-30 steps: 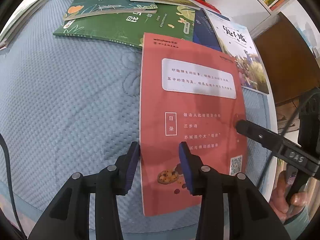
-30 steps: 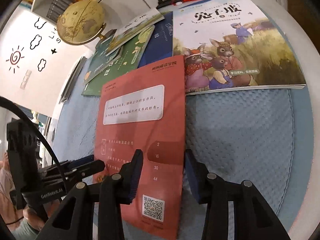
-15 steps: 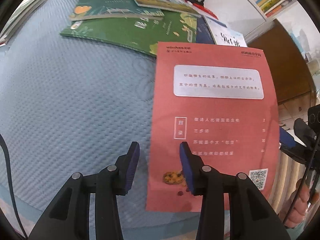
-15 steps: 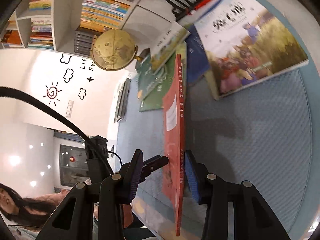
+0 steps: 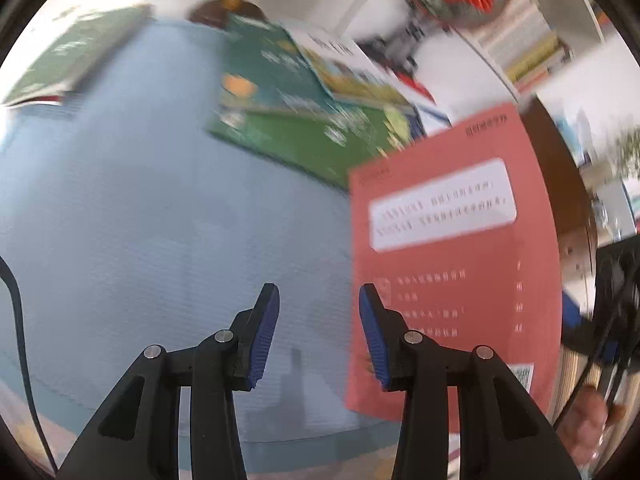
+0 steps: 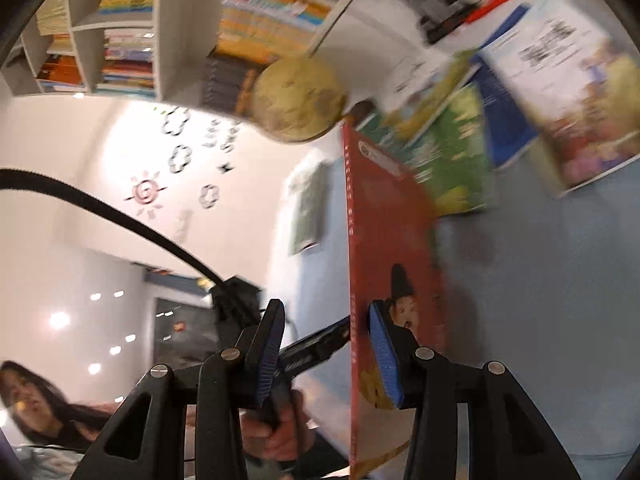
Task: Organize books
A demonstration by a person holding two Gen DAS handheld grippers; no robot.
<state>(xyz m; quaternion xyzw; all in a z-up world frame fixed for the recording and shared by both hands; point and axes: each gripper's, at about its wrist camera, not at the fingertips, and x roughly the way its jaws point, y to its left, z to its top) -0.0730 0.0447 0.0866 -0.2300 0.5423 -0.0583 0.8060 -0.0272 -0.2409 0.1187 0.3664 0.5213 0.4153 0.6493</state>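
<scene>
Left fingers (image 5: 319, 334) are spread and empty at lower centre, over the blue bench (image 5: 140, 220). Right fingers (image 6: 327, 354), also parted, frame the upright red book's (image 6: 384, 248) spine at centre; whether they grip it I cannot tell.

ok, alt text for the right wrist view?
A red book stands on edge between the open fingers of the right gripper, over a blue mat. Blurred books, a globe and bookshelves lie beyond.
</scene>
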